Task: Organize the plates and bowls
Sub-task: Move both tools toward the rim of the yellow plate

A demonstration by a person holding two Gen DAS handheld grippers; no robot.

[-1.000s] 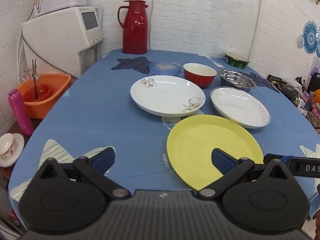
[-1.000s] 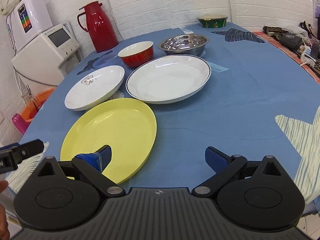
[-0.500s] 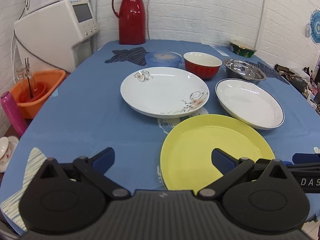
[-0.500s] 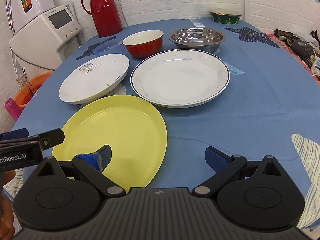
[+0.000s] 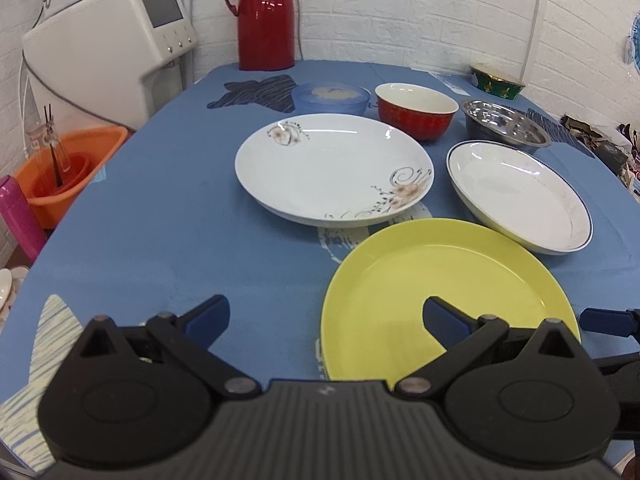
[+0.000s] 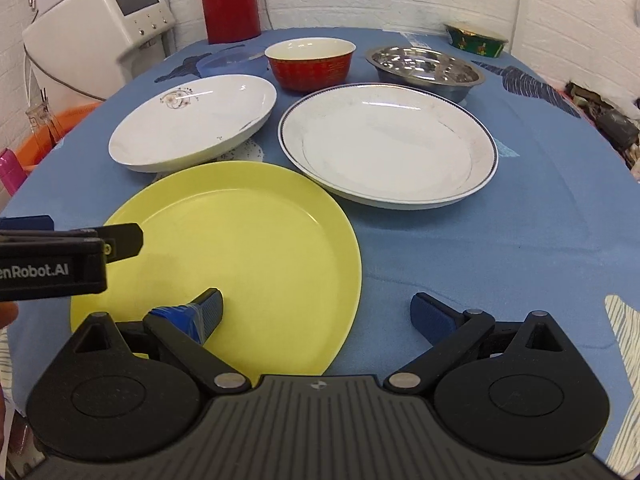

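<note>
Left gripper [image 5: 324, 316] & right gripper [image 6: 316, 312] both hovering w/ jaws spread wide, grasping nothing, over yellow plate [image 6: 240, 248] lying at near table [image 6: 520, 240] edge. Left gripper's side reading "enRobot.AI"; rest cut off.

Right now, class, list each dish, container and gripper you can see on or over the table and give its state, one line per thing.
yellow plate: flat, empty, nearest.
floral plate: empty, upright.
blue-rimmed plate: empty, faintly smudged.
red bowl: upright, empty.
steel bowl: upright, empty.
blue container: lid on.
green bowl: upright, contents unclear.
red thermos: upright, closed.
left gripper: open, holding nothing.
right gripper: open, holding nothing.
</note>
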